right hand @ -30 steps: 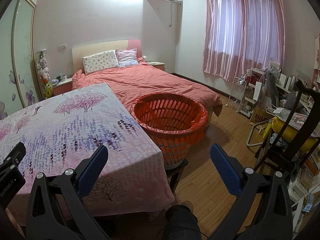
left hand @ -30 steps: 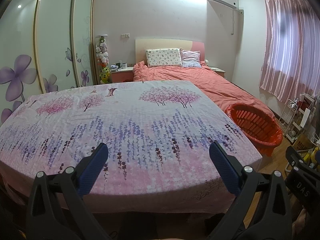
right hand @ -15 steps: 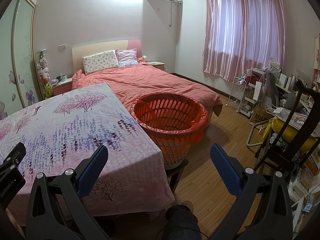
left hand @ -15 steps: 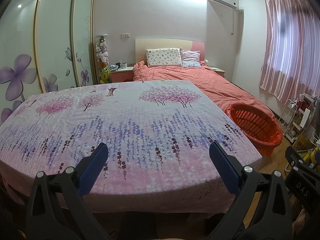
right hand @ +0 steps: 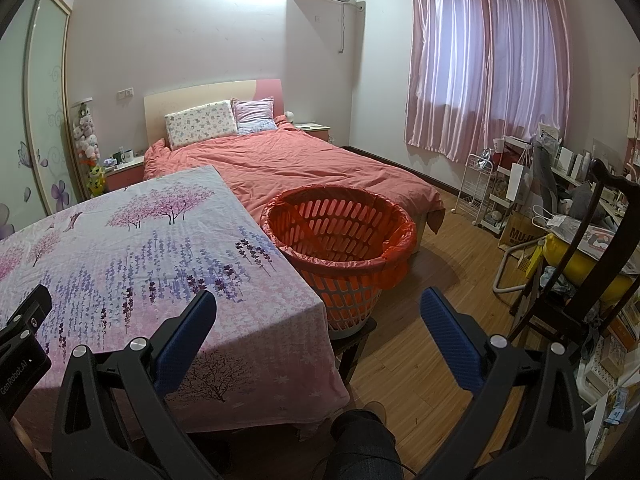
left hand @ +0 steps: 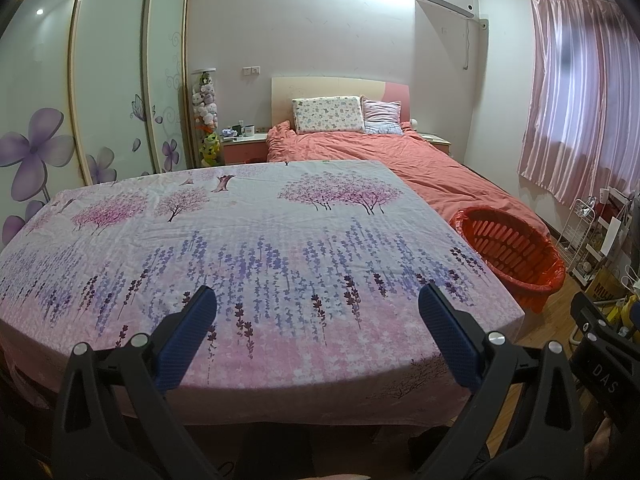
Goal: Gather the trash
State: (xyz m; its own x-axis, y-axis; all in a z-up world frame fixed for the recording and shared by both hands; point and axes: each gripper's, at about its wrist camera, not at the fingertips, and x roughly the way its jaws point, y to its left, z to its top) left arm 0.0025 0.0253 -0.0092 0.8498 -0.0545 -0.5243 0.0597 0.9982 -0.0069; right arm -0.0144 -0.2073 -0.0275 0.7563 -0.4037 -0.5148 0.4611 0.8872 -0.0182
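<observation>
A floral-clothed surface [left hand: 256, 240] fills the frame centre, bare of visible trash. The orange basket [right hand: 340, 240] sits centre-frame, nearest the right tool [right hand: 318, 334]; both it and the left tool [left hand: 318, 330] gape wide, empty.

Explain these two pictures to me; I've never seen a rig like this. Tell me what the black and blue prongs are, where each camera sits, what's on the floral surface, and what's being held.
There is no robot here: a person holds a two-finger gripper in each hand, with a wide-angle camera on each looking forward along the fingers. One picture comes from the left gripper, the other from the right gripper. The blue-padded prongs are their fingers; both pairs stand wide apart and hold nothing. The left view faces a table under a floral cloth; I see nothing lying on it. The right view shows the table's corner and, beside it, an orange basket lined with a bag, raised on a dark stool. No trash is visible on the cloth.
</observation>
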